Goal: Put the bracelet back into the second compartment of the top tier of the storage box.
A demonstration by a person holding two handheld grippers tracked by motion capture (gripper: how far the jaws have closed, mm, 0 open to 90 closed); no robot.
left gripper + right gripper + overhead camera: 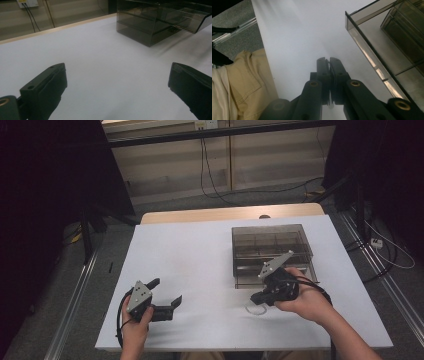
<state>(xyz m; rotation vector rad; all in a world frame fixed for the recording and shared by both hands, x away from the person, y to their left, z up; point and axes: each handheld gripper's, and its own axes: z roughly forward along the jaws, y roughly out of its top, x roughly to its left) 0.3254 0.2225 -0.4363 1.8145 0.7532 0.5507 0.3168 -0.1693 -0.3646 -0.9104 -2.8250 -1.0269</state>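
Pickup looks like the step in hand, with stowing to follow. Well left of the box (270,239), the left gripper (167,290) hovers over the table (200,255), jaws spread wide with nothing between them. Just in front of the box, the right gripper (256,298) is clenched on what looks like the edge of a small clear ring (256,310), which hangs under its tips. The next move probably calls for carrying the ring over the wall of the box's open drawer (367,50) and letting go inside.
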